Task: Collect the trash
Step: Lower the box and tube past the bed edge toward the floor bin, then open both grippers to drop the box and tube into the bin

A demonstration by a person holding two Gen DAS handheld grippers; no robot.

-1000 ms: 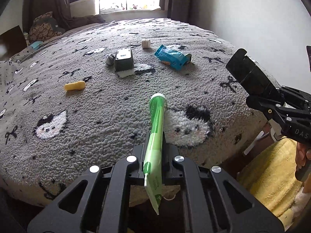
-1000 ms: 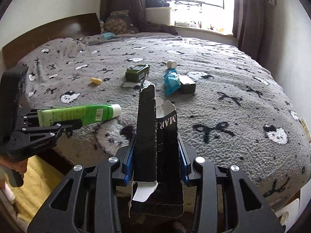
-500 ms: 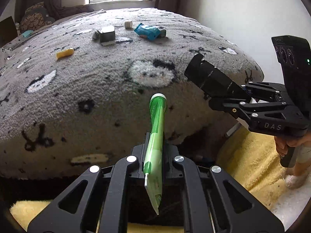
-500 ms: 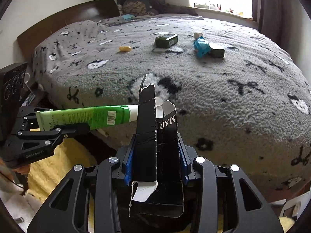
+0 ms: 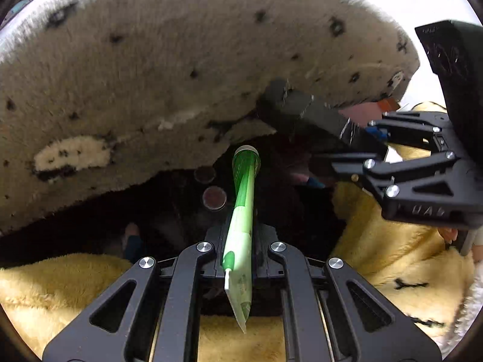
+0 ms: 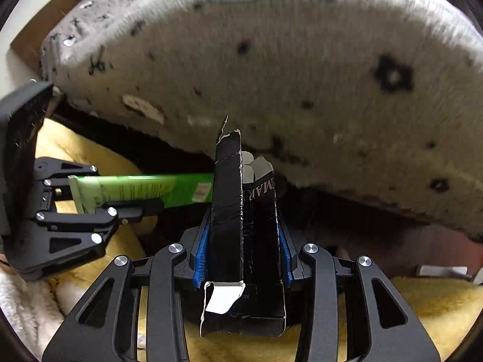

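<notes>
In the left wrist view, a green tube [image 5: 241,211] is seen clamped edge-on between the closed fingers of the left gripper [image 5: 240,238], its cap pointing at the dark gap under the grey patterned blanket [image 5: 181,60]; a yellow fleece [image 5: 377,256] lies below. In the right wrist view, a torn black carton [image 6: 244,211] is pinched narrowly between the blue pads [image 6: 202,250] of the right gripper [image 6: 243,241], just beside the tube, over the same fleece
</notes>
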